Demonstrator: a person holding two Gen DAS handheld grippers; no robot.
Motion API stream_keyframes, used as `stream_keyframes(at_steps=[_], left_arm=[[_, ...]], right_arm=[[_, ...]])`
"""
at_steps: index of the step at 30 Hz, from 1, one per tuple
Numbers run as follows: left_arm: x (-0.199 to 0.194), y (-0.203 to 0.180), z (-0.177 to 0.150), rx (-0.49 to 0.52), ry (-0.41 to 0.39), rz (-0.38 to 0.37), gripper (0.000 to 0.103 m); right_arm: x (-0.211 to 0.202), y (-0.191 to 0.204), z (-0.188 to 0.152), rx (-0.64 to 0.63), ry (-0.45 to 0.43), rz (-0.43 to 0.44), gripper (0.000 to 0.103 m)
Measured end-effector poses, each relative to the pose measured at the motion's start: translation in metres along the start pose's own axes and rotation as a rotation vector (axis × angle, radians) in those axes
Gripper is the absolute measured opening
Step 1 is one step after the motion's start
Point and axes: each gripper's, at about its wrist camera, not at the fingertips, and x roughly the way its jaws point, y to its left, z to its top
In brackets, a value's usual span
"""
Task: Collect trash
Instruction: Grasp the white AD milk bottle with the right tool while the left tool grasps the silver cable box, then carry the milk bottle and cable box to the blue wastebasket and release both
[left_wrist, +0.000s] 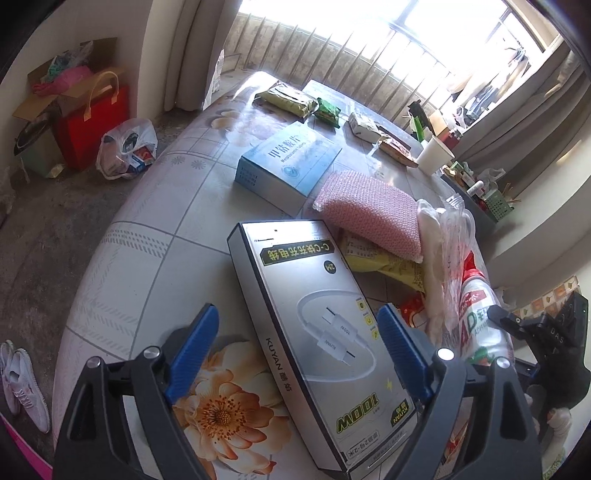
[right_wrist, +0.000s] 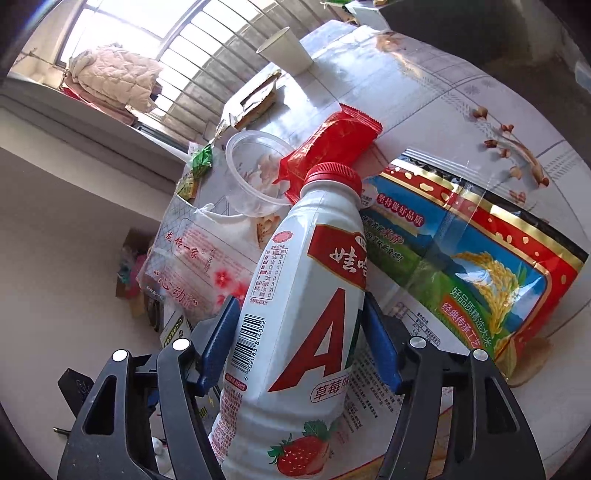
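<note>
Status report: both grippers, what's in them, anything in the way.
Left gripper open around silver cable box. Right gripper shut on white strawberry drink bottle. Rice bag underneath.

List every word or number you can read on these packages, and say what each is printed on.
"KUYAN", "100W", "2M": flat silver cable box.
"A", "6 902083 814052": white plastic drink bottle with red cap.
"2026.01.22", uncertain: clear printed plastic bag.
Blue flat carton and colourful rice bag: Chinese print; small Latin line too blurred to read.

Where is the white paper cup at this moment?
The white paper cup stands upright near the far right edge of the table in the left wrist view, beside an opened snack wrapper.
</note>
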Motion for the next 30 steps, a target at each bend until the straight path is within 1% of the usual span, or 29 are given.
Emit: stream_keyframes(at_steps=[2, 4, 8, 12, 16, 19, 21, 22, 24, 26, 28, 30], left_arm=[[0.002, -0.008, 0.002, 0.005, -0.018, 0.027, 0.094], [0.007, -0.017, 0.003, 0.014, -0.021, 0.071, 0.097], [0.023, -0.031, 0.001, 0.006, -0.043, 0.210, 0.097], [0.039, -0.044, -0.003, 0.034, -0.040, 0.309, 0.097], [0.054, -0.051, -0.007, 0.062, -0.026, 0.378, 0.097], [0.057, -0.053, -0.010, 0.095, -0.011, 0.380, 0.097], [0.057, -0.054, -0.012, 0.153, 0.006, 0.366, 0.097], [0.056, -0.055, -0.012, 0.195, 0.022, 0.345, 0.097], [0.050, -0.057, -0.014, 0.287, 0.027, 0.305, 0.096], [0.044, -0.058, -0.019, 0.403, 0.036, 0.302, 0.094], [0.037, -0.056, -0.024, 0.518, 0.050, 0.270, 0.094], [0.031, -0.053, -0.028, 0.606, 0.076, 0.243, 0.094]], right_arm=[[-0.013, -0.001, -0.004, -0.018, -0.023, -0.001, 0.061], [-0.022, -0.002, -0.009, -0.029, -0.037, 0.001, 0.061], [-0.036, -0.008, -0.022, -0.040, -0.066, -0.013, 0.061], [-0.039, -0.010, -0.030, -0.060, -0.076, -0.025, 0.061], [-0.037, -0.010, -0.035, -0.076, -0.071, -0.019, 0.061], [-0.038, -0.012, -0.039, -0.083, -0.070, -0.013, 0.061], [-0.041, -0.013, -0.041, -0.093, -0.075, -0.013, 0.061], [-0.042, -0.013, -0.041, -0.098, -0.077, -0.015, 0.061], [-0.042, -0.010, -0.040, -0.125, -0.073, -0.017, 0.061], [-0.044, -0.008, -0.040, -0.152, -0.072, -0.022, 0.061], [-0.043, -0.005, -0.040, -0.181, -0.067, -0.030, 0.061], [-0.040, -0.002, -0.039, -0.206, -0.056, -0.030, 0.061]])
